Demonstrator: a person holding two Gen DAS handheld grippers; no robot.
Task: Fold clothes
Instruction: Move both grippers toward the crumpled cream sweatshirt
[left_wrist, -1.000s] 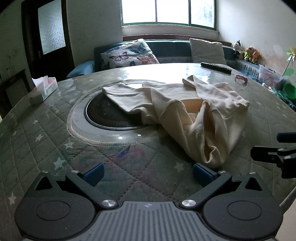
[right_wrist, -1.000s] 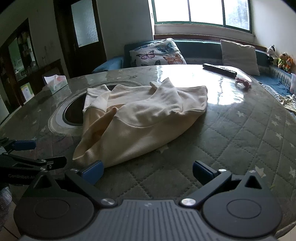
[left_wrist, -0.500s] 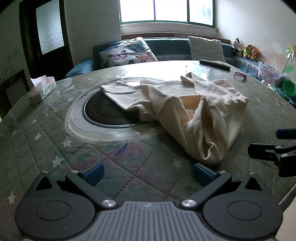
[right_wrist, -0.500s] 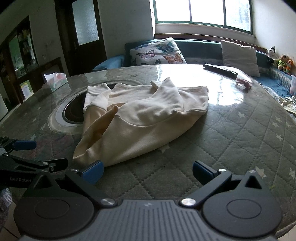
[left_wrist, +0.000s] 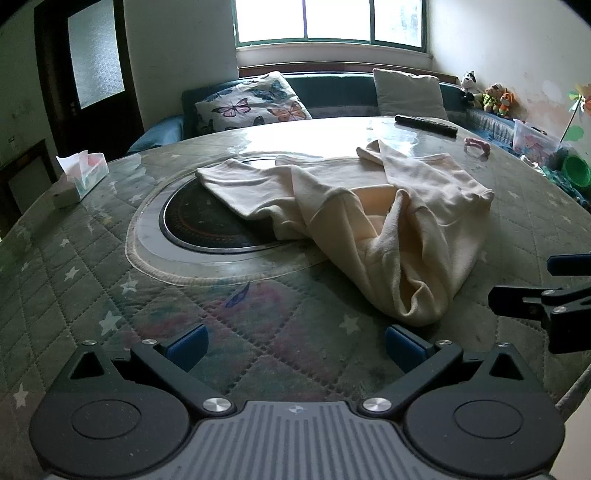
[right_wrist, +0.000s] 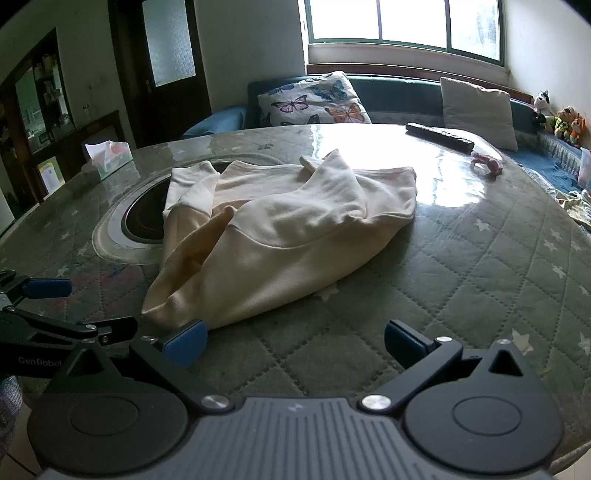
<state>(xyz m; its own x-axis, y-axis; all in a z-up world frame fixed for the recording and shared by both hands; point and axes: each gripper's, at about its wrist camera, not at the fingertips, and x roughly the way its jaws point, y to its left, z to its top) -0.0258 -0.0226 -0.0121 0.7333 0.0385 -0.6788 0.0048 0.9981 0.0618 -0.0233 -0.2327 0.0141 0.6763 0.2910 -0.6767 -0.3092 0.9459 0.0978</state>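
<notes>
Cream cloth, a sweatshirt as far as we can tell, lies crumpled on the round desk, partly over the dark round plate set in its middle. We hold the left hand-held gripper with its blue-tipped fingers spread wide, empty, just short of the garment's near hem. Our right hand-held gripper is likewise parted and holds nothing; its left fingertip sits just beside the hem, perhaps touching. A tissue box and a remote rest well apart from the cloth.
</notes>
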